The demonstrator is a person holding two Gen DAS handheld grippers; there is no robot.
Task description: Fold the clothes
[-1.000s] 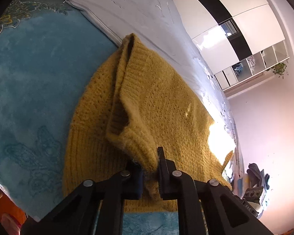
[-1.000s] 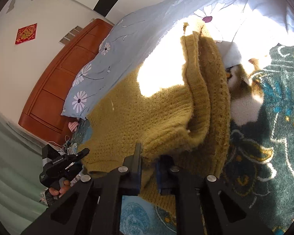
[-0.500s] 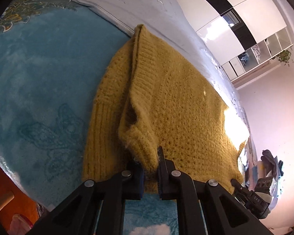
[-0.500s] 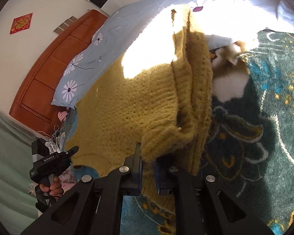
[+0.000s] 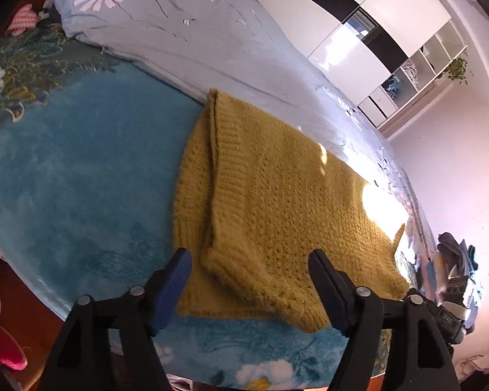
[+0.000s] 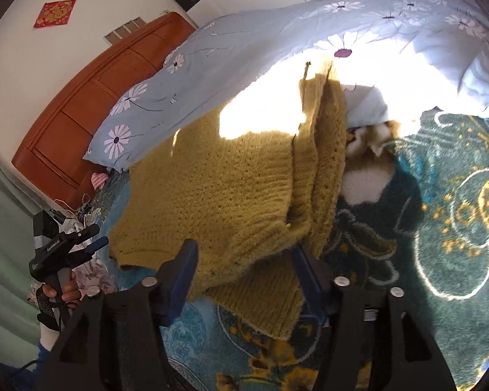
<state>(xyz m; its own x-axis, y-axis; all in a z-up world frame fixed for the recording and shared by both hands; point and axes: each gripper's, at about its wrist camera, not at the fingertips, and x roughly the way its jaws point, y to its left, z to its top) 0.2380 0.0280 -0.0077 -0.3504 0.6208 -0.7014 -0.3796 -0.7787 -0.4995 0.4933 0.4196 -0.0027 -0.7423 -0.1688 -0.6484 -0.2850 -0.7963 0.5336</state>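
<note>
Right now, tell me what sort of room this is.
Most likely a bedroom: a daisy-print pillow lies on a bed's blue blanket, before a wooden headboard, with a wardrobe behind.

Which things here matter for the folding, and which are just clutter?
For the job:
- yellow sweater, folded over on the blanket
- left gripper, jaws just opened, off the sweater
- right gripper, jaws just opened, sweater edge between them

Lying about:
- flowered quilt
- pile of clothes
- wooden headboard

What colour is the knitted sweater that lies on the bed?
The sweater is mustard yellow, in one plain colour; the left wrist view shows it best.
</note>
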